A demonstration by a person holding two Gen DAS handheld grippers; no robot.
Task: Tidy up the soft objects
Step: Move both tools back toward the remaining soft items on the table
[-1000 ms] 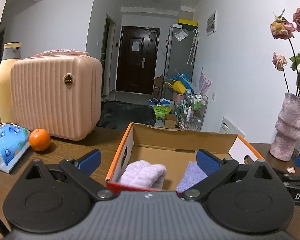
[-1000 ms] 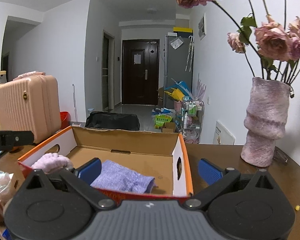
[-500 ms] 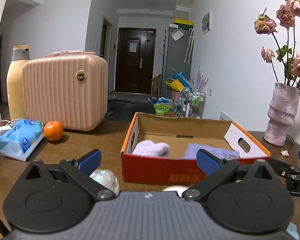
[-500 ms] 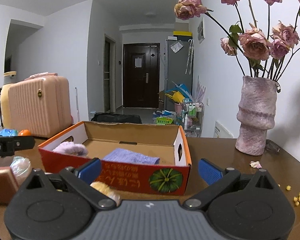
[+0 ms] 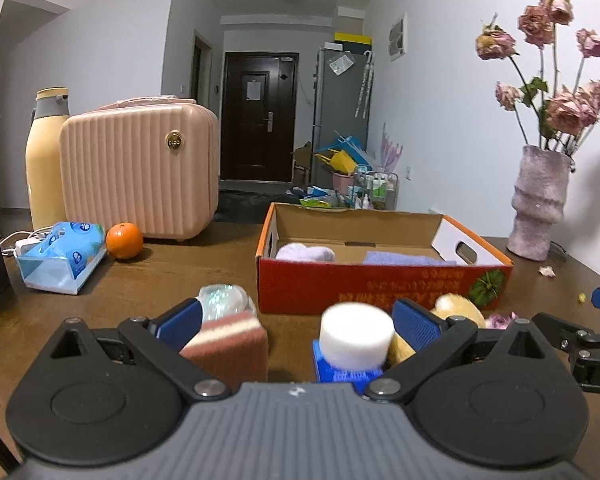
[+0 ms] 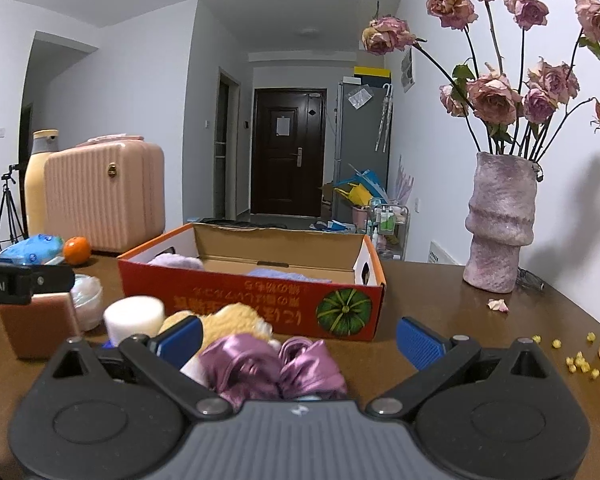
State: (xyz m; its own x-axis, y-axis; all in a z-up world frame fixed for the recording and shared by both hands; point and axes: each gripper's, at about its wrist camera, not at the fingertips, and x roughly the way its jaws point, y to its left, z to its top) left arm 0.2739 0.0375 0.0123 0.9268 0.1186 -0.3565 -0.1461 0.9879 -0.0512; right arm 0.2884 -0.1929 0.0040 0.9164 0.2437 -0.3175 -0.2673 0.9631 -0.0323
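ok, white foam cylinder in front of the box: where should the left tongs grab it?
Grip the white foam cylinder across its round side wall, coming in level from the near side. It stands upright on a blue block, already between the open left tongs.

Both wrist views sit low, side by side, facing the box

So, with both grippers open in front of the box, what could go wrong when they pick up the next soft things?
1. The white foam cylinder and the brown sponge both lie between the open fingers of the left gripper, so it may catch two things at once.
2. The purple satin scrunchie looks slippery and could slide out of the right gripper.
3. A wide swing to the box might knock the vase.
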